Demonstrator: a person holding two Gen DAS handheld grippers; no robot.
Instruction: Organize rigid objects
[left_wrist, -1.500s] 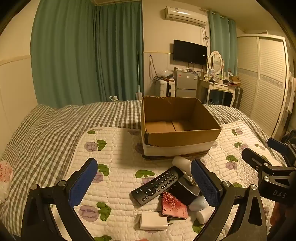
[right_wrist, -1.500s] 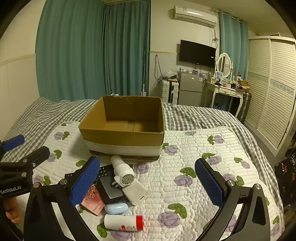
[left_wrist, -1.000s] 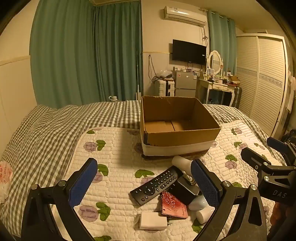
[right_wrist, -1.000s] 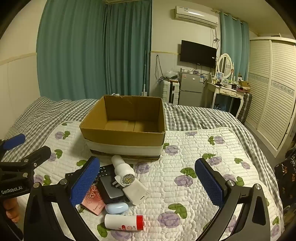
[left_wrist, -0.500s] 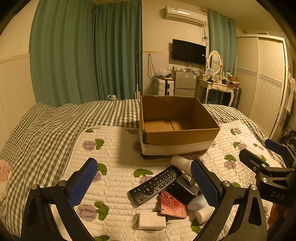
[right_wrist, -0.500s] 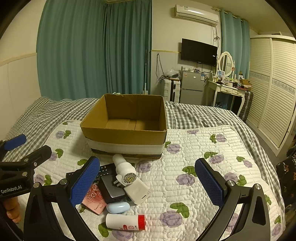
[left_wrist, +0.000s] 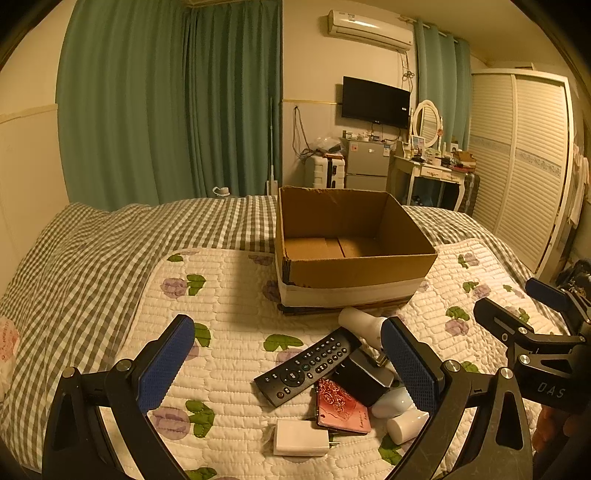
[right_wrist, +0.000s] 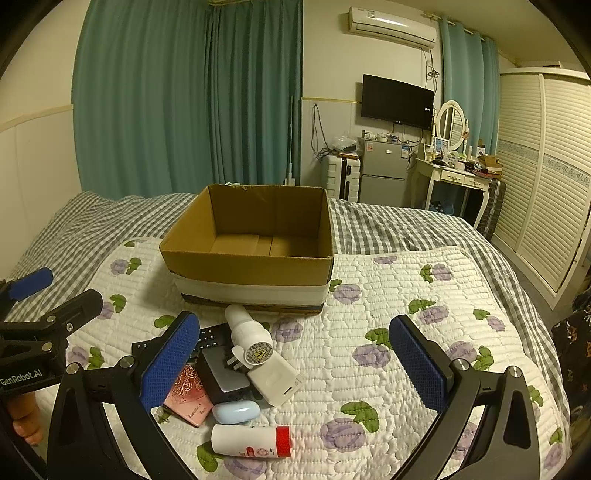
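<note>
An open, empty cardboard box (left_wrist: 354, 273) (right_wrist: 251, 269) stands on the quilted bed. In front of it lies a pile: a black remote (left_wrist: 308, 365), a white plug-in device (right_wrist: 248, 338), a dark power bank (right_wrist: 221, 373), a pink card case (left_wrist: 341, 406) (right_wrist: 188, 398), a pale blue case (right_wrist: 236, 411), a white bottle with a red cap (right_wrist: 251, 441), and a white charger (left_wrist: 301, 442). My left gripper (left_wrist: 288, 365) is open above the remote. My right gripper (right_wrist: 293, 363) is open, empty, over the pile's right side.
A flowered white quilt (right_wrist: 406, 295) covers a checked bedspread (left_wrist: 92, 251). Green curtains, a small fridge (right_wrist: 382, 177), a dressing table and a slatted wardrobe (right_wrist: 546, 177) stand beyond the bed. Each gripper shows at the edge of the other's view.
Both views shifted only slightly; the box and pile sit a little closer. Nothing was picked up or moved, and both grippers stayed open.
</note>
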